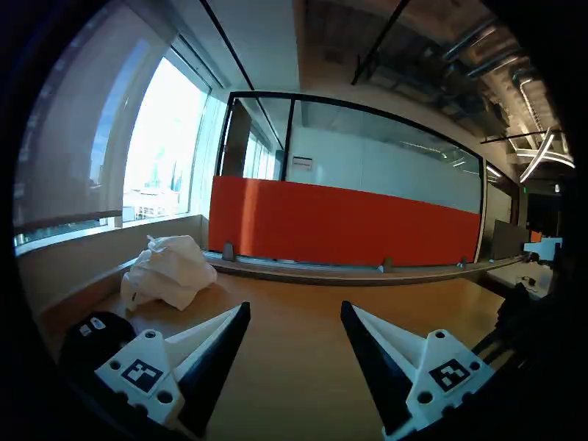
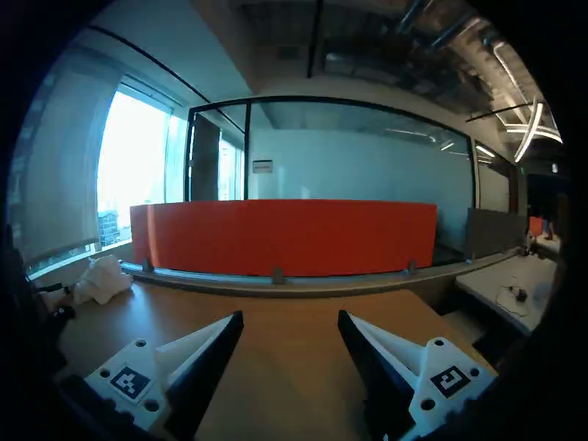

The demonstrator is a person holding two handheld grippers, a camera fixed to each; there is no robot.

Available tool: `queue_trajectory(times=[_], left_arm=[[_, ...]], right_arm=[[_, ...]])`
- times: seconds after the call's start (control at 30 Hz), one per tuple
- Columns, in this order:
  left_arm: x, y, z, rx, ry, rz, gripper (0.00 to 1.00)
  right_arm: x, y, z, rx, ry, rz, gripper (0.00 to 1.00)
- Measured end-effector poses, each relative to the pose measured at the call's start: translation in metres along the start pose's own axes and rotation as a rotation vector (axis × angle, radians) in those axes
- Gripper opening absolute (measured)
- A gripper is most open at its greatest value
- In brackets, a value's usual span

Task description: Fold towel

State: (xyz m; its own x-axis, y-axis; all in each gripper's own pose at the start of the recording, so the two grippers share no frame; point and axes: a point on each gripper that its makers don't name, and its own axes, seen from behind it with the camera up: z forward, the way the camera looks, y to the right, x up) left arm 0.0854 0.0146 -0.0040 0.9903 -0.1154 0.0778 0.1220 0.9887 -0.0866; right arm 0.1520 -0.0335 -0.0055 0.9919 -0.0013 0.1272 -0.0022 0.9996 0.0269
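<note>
A crumpled white towel point(image 1: 167, 270) lies in a heap on the wooden desk point(image 1: 309, 345), at the far left near the window. My left gripper point(image 1: 294, 312) hovers low over the desk, open, with nothing between its fingers; the towel sits ahead and to its left, apart from it. In the right gripper view the same towel point(image 2: 101, 279) appears small at the far left. My right gripper point(image 2: 289, 317) is open and empty above the bare desk point(image 2: 294, 353), well away from the towel.
An orange divider panel point(image 1: 338, 224) runs along the desk's back edge, with a glass wall behind it. A bright window point(image 1: 158, 158) is on the left. A dark object point(image 1: 92, 334) lies beside the left finger. Another desk point(image 2: 507, 290) with small items stands at right.
</note>
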Motion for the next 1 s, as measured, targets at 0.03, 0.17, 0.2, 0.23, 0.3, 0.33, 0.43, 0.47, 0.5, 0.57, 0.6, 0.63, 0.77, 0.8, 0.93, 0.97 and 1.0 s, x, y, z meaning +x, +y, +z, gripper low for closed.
queue_trajectory(times=[0.03, 0.17, 0.2, 0.23, 0.3, 0.33, 0.43, 0.47, 0.5, 0.57, 0.6, 0.63, 0.77, 0.8, 0.93, 0.97, 1.0], left_arm=[[-0.004, -0.001, 0.001, 0.0, 0.004, 0.004, 0.91], [-0.02, -0.006, 0.003, 0.003, 0.022, 0.024, 0.91], [-0.023, -0.008, 0.003, 0.004, 0.027, 0.029, 0.91], [-0.026, -0.009, 0.003, 0.008, 0.031, 0.03, 0.91], [-0.032, -0.013, 0.004, 0.015, 0.039, 0.033, 0.91], [-0.035, -0.014, 0.004, 0.015, 0.042, 0.03, 0.91], [-0.044, -0.016, 0.005, 0.017, 0.051, 0.024, 0.91], [-0.046, -0.017, 0.005, 0.017, 0.054, 0.022, 0.91], [-0.048, -0.018, 0.005, 0.018, 0.057, 0.021, 0.91], [-0.052, -0.019, 0.006, 0.021, 0.063, 0.025, 0.91], [-0.054, -0.02, 0.006, 0.022, 0.065, 0.028, 0.91], [-0.056, -0.02, 0.006, 0.022, 0.067, 0.029, 0.91], [-0.065, -0.019, 0.008, 0.023, 0.073, 0.032, 0.91], [-0.066, -0.019, 0.008, 0.023, 0.075, 0.033, 0.91], [-0.071, -0.019, 0.008, 0.029, 0.082, 0.047, 0.91], [-0.072, -0.019, 0.007, 0.031, 0.084, 0.053, 0.91], [-0.072, -0.019, 0.007, 0.032, 0.086, 0.058, 0.91]], right_arm=[[-0.003, -0.001, 0.001, 0.0, 0.001, -0.001, 1.0], [-0.013, -0.004, 0.004, -0.003, 0.0, -0.012, 1.0], [-0.016, -0.005, 0.005, -0.004, -0.001, -0.016, 1.0], [-0.017, -0.006, 0.005, -0.004, -0.001, -0.02, 1.0], [-0.02, -0.008, 0.007, -0.004, 0.0, -0.029, 1.0], [-0.021, -0.01, 0.007, -0.002, 0.0, -0.033, 1.0], [-0.023, -0.016, 0.006, 0.005, 0.0, -0.045, 1.0], [-0.024, -0.018, 0.006, 0.008, 0.0, -0.049, 1.0], [-0.025, -0.02, 0.006, 0.01, 0.0, -0.053, 1.0], [-0.023, -0.022, 0.006, 0.014, 0.004, -0.062, 1.0], [-0.022, -0.024, 0.005, 0.015, 0.006, -0.065, 1.0], [-0.021, -0.024, 0.005, 0.015, 0.01, -0.068, 1.0], [-0.013, -0.027, 0.005, 0.017, 0.029, -0.074, 1.0], [-0.012, -0.028, 0.004, 0.019, 0.033, -0.075, 1.0], [-0.01, -0.028, 0.006, 0.019, 0.044, -0.088, 1.0], [-0.01, -0.027, 0.006, 0.018, 0.046, -0.092, 1.0], [-0.01, -0.026, 0.006, 0.017, 0.049, -0.095, 1.0]])
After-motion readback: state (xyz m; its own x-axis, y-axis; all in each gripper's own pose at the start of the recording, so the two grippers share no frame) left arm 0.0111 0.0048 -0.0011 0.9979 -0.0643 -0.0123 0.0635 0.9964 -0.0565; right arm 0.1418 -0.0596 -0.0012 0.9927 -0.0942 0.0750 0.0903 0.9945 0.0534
